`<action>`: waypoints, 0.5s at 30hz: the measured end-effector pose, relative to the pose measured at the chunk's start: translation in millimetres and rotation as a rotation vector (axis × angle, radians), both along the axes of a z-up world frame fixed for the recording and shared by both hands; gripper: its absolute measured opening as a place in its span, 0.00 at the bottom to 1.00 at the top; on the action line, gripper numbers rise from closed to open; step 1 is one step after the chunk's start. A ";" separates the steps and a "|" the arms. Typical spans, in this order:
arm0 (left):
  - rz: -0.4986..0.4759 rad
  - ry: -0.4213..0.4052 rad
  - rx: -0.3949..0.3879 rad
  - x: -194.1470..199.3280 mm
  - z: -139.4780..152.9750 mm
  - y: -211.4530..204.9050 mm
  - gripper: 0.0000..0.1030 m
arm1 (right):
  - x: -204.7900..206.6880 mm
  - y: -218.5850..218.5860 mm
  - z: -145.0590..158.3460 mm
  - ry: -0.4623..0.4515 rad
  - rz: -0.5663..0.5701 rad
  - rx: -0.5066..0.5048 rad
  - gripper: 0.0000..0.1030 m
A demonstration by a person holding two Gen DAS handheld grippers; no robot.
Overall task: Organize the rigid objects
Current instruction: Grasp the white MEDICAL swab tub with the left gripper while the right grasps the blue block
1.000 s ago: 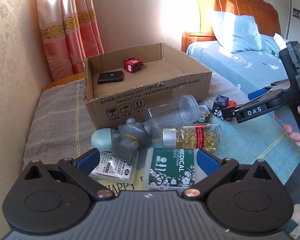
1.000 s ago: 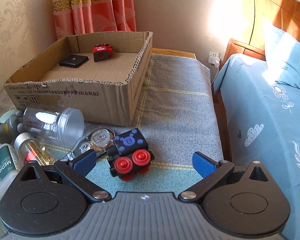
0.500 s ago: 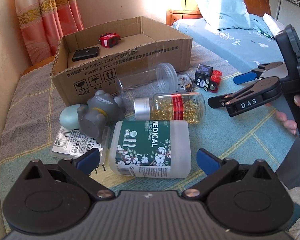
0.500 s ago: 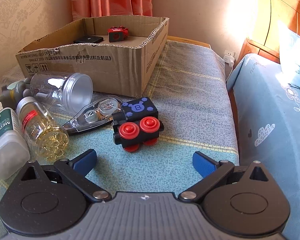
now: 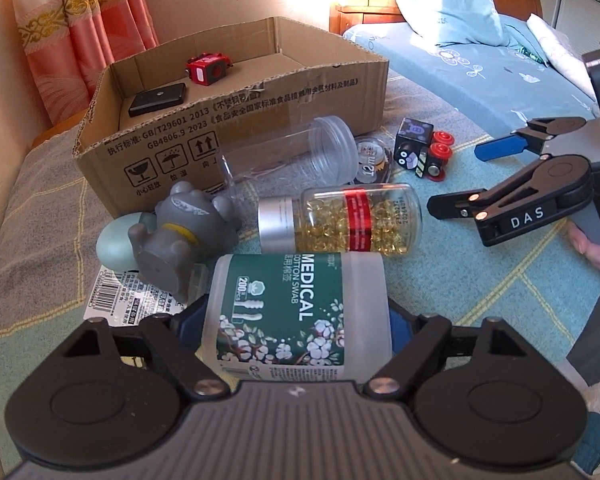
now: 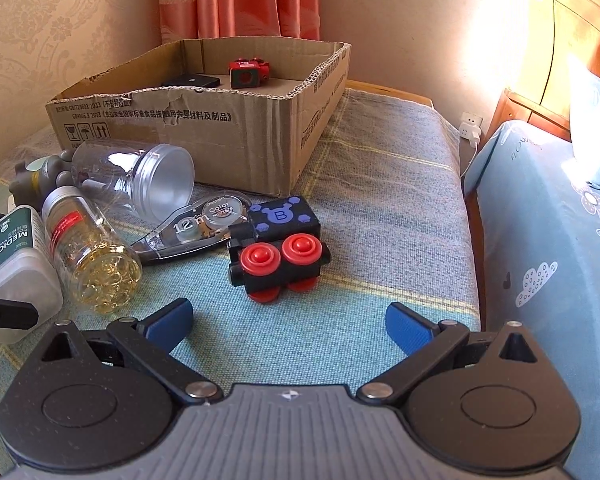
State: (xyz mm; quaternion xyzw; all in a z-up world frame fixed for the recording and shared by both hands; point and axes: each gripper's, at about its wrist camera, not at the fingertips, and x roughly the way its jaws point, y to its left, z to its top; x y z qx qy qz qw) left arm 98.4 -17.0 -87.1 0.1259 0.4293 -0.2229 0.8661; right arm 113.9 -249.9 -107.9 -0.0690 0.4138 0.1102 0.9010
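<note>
The left gripper (image 5: 296, 316) was closing around one swab box (image 5: 296, 312) lying on the blanket (image 5: 480, 300); the right gripper (image 6: 288, 322) gaped empty. Two items sat inside one cardboard box (image 5: 236, 128).

Cotton swab box (image 5: 296, 312), green label, at 6 o'clock in the left wrist view: "MEDICAL", "COTTON SWAB", "200". Cardboard box (image 5: 260, 108) front wall, toward 11 o'clock: "GB/T29601 2013", "GB4806.9 2023", Chinese print, with fragile, umbrella and this-way-up symbols; the capsule bottle (image 5: 352, 220) near centre has small digits by its red band, too fine to read. Right gripper (image 5: 500, 176), at 3 o'clock: "DAS" on its lower finger; correction tape (image 6: 198, 226), just left of centre in the right wrist view: "12m", "Color"; black toy block (image 6: 282, 216) beside it: "B".
</note>
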 end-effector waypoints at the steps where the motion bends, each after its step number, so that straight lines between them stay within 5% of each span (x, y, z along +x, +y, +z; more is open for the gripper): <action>1: 0.004 0.004 -0.006 0.2 0.2 1.1 0.81 | -0.5 -0.1 0.0 -0.001 0.001 0.000 1.00; 9: 0.066 0.028 -0.014 -16.6 7.3 17.1 0.81 | 0.8 -0.1 -0.1 -0.011 0.015 0.001 1.00; 15: 0.114 0.041 -0.023 -25.9 5.8 28.6 0.81 | 23.0 1.2 -0.9 -0.018 0.130 0.009 1.00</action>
